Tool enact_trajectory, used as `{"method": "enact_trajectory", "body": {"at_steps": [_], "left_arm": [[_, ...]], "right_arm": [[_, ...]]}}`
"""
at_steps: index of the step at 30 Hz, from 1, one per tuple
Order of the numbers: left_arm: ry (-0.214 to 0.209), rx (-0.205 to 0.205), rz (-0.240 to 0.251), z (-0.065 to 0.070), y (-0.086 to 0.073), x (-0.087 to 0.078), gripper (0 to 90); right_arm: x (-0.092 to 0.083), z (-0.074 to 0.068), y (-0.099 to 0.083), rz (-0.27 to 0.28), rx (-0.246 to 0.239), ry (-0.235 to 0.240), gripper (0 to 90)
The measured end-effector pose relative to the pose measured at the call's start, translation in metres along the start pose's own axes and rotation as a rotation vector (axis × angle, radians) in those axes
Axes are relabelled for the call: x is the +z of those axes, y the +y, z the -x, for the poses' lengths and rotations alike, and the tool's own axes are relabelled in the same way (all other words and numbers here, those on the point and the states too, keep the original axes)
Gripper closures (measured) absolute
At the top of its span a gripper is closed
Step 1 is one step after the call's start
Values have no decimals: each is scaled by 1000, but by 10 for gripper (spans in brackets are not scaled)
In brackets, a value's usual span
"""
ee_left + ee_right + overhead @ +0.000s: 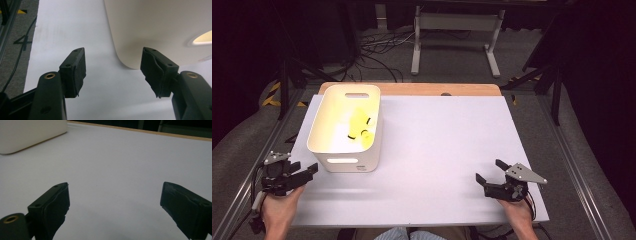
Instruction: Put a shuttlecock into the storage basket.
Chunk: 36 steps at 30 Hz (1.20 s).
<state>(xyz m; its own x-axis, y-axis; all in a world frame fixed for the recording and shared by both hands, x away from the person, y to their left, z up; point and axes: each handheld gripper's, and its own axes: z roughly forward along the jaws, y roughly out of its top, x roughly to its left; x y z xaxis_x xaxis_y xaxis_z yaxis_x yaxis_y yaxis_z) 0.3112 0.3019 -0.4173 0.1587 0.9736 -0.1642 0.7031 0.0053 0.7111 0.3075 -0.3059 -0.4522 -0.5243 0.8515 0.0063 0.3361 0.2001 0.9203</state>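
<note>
A white plastic bin (343, 160) with handle slots stands on the left part of the table, and yellow objects (360, 126) lie inside it. My left gripper (308, 171) is open just left of the bin's near corner, with nothing between its jaws. In the left gripper view that rounded corner of the bin (130, 50) sits beyond the open left gripper (113, 71). My right gripper (491, 171) rests open near the table's front right, pointing left across bare table. The right gripper view has the open right gripper (113, 205) and the bin (27, 137) far off at the upper left.
A white sheet (442, 145) covers the wooden table (462, 89). Beyond the far edge stand a white desk frame (457, 35) and loose cables (377, 55) on the floor. Metal rails (572, 165) run along both sides of the table.
</note>
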Motion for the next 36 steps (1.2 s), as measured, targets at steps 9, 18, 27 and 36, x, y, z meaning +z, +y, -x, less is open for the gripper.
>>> {"method": "enact_trajectory", "body": {"at_steps": [9,18,27,36], "left_arm": [[-15,18,-1,6,-4,1,376],[-18,16,11,7,-8,3,349],[-38,31,33,11,-13,4,350],[-65,19,71,13,-16,2,340]], "right_arm": [[-1,-1,0,3,0,3,92],[-1,-1,1,2,-1,1,91],[-1,0,1,6,1,2,92],[-1,-1,1,2,-2,1,91]]}}
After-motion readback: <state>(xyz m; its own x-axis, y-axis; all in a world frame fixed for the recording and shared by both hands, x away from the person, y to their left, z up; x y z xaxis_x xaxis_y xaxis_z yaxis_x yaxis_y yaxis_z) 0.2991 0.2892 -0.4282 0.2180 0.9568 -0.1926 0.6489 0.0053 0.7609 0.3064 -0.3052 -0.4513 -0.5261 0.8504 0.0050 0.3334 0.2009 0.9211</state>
